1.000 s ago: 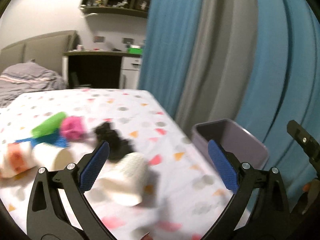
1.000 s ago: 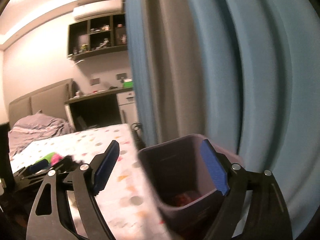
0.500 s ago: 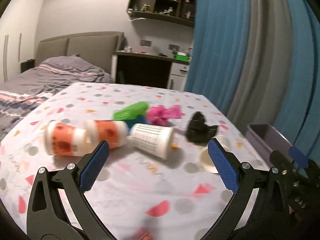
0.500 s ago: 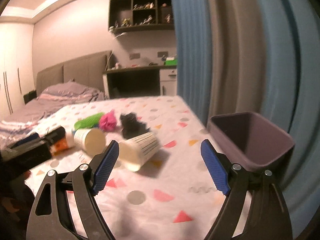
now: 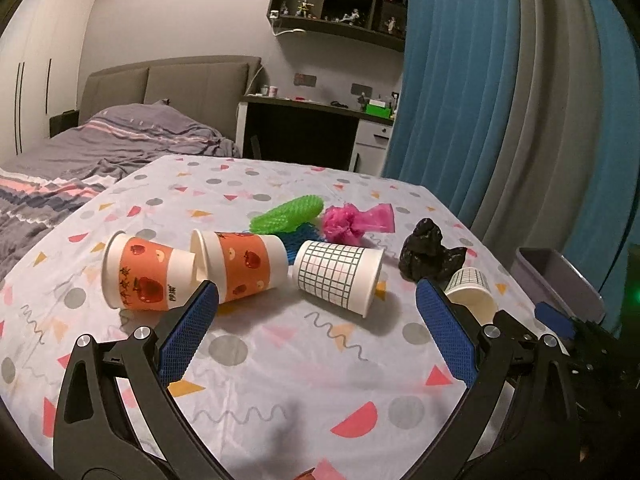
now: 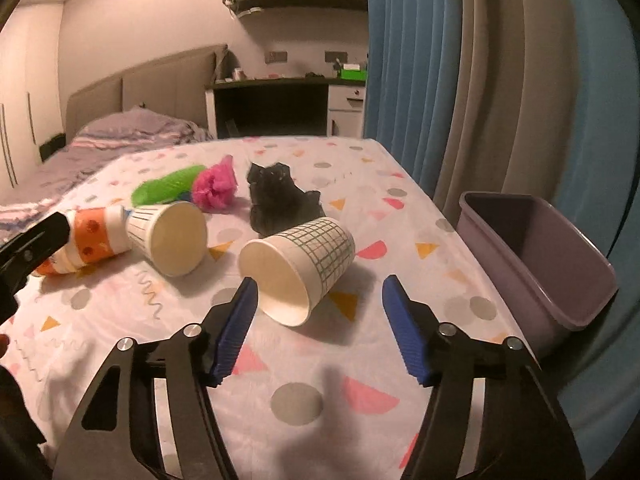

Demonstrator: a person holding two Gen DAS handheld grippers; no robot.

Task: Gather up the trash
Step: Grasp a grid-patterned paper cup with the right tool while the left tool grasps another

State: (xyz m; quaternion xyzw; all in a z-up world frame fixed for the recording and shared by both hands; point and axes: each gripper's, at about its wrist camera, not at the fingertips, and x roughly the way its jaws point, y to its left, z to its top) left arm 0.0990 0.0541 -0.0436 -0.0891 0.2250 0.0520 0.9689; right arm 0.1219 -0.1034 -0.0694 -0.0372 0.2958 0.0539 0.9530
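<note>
A home bedroom: a made bed (image 5: 120, 148) with padded headboard (image 5: 168, 80) at far left, a desk (image 5: 312, 120), wall shelves (image 5: 340, 0) and blue curtains (image 5: 460, 100).

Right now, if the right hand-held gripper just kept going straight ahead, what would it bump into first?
Probably the checked paper cup lying on its side just ahead of the open right hand-held gripper. Its open mouth faces the gripper, though depth is hard to judge.

Patterned table (image 5: 280, 360), tipped paper cups (image 5: 338, 278), crumpled bags (image 5: 428, 254), green mesh (image 5: 286, 216)
</note>
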